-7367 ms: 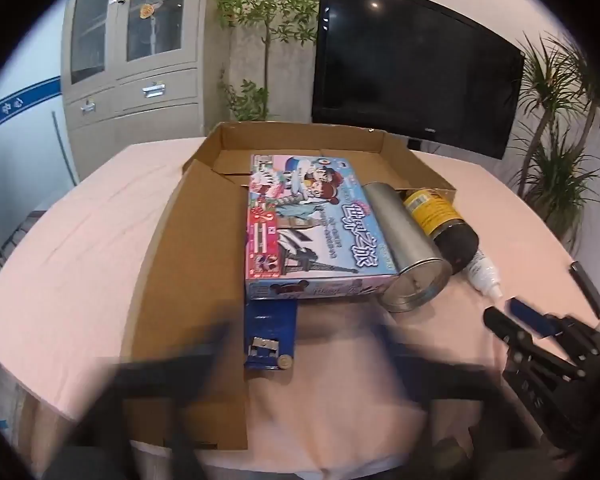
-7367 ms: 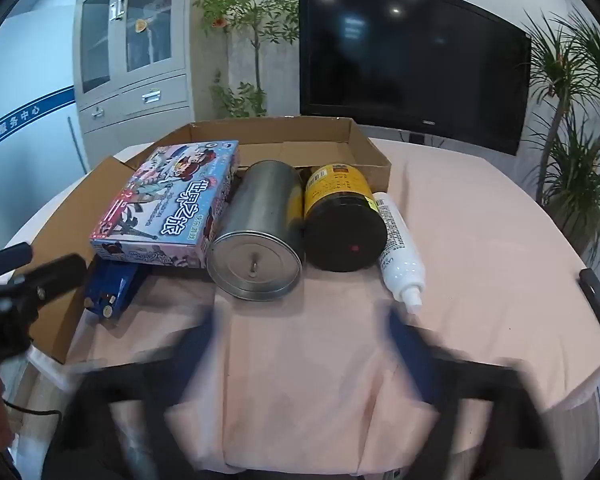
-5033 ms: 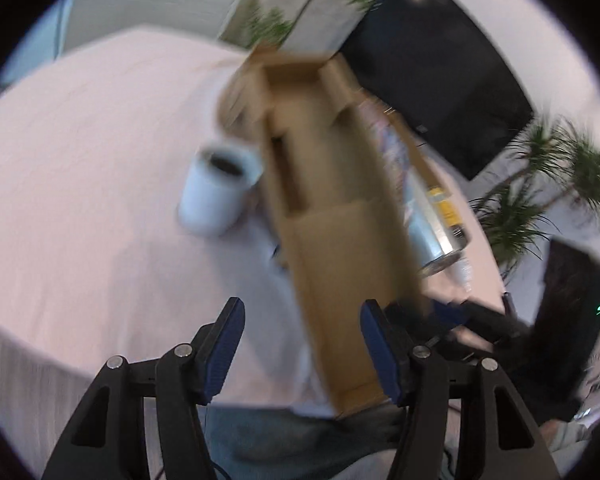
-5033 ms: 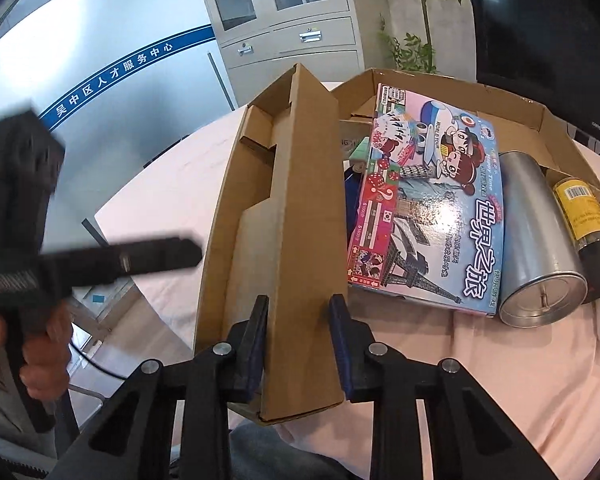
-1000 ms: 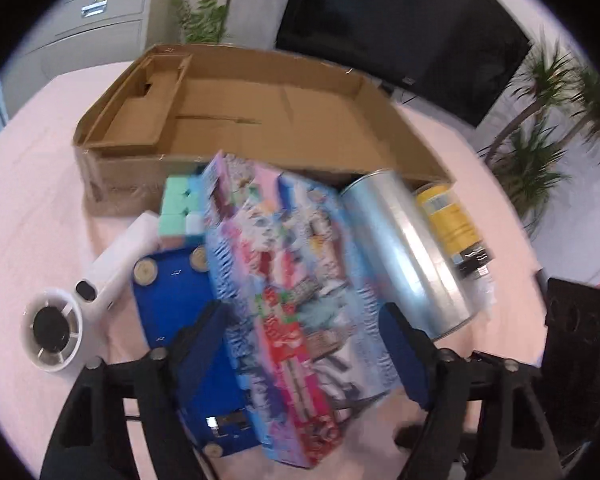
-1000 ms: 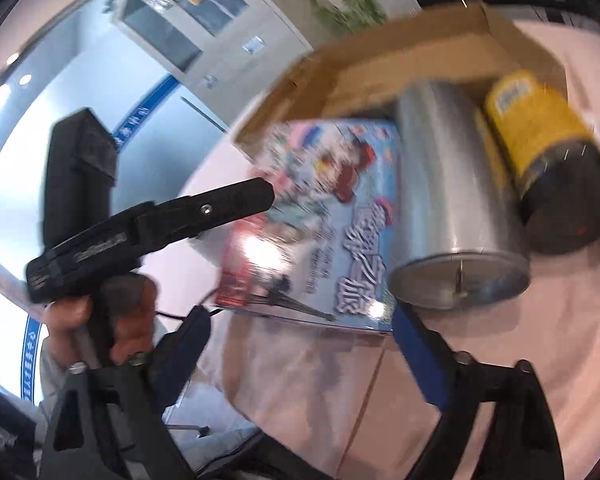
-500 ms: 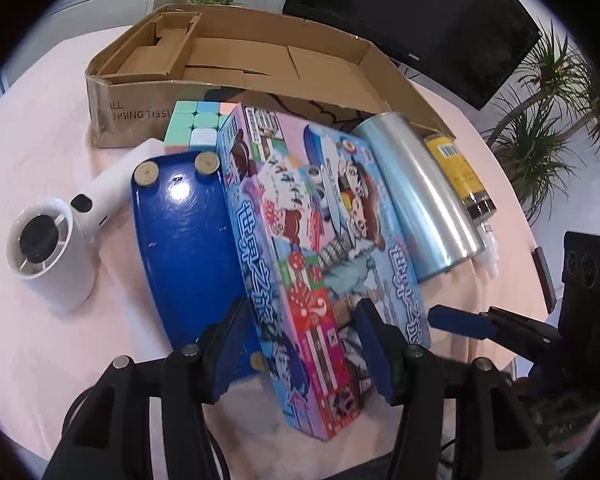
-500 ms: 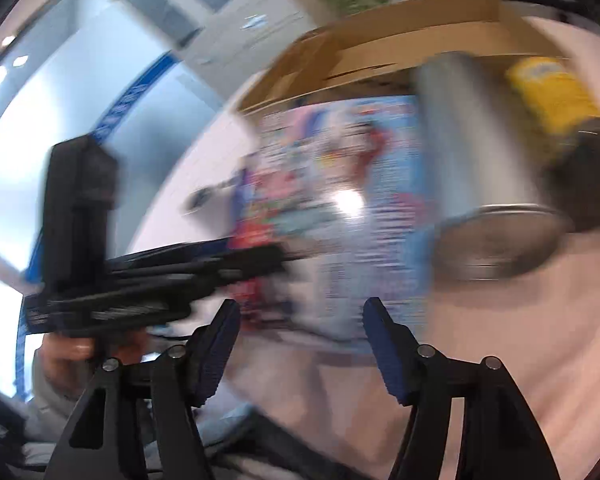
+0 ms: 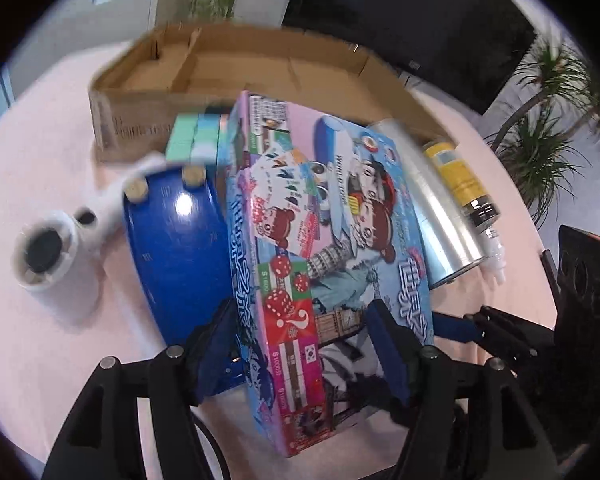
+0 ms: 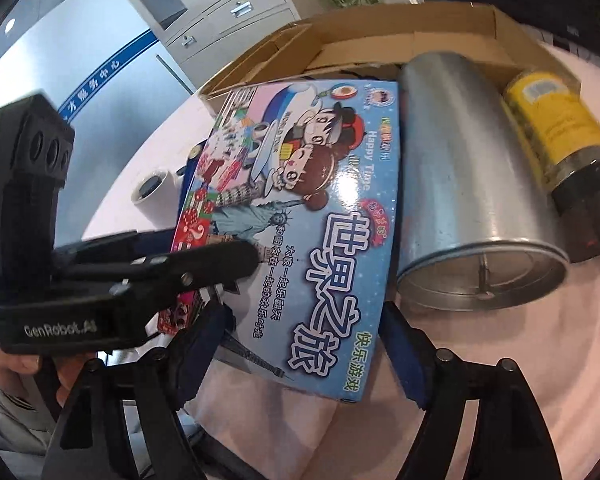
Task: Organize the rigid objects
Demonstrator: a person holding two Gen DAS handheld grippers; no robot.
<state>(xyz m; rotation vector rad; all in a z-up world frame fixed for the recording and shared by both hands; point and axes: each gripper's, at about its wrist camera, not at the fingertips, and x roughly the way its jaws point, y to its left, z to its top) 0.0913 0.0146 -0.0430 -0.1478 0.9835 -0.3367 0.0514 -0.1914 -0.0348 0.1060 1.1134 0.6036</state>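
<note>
A colourful board game box (image 9: 324, 240) (image 10: 312, 216) lies tilted on a blue oval object (image 9: 172, 248). My left gripper (image 9: 302, 342) hovers over its near end, jaws opening, one pad beside the box's left face and one above its lid. My right gripper (image 10: 304, 348) frames the box's near corner, jaws also opening, and I see neither pad pressing on it. Right of the box lie a silver tin (image 9: 432, 208) (image 10: 468, 184), a yellow-labelled dark jar (image 10: 556, 128) and a white squeeze bottle (image 9: 494, 256).
An open cardboard tray (image 9: 260, 72) (image 10: 380, 36) stands behind the objects on the pink tablecloth (image 9: 40, 160). A colour cube (image 9: 196, 140) and a white handheld fan (image 9: 48, 256) sit at the left. Plants and a dark screen stand beyond the table.
The left gripper has moved closer over the game box; its jaws narrowed, then widened. The right gripper rolled and now frames the box's near corner, its jaws wider than half a second ago.
</note>
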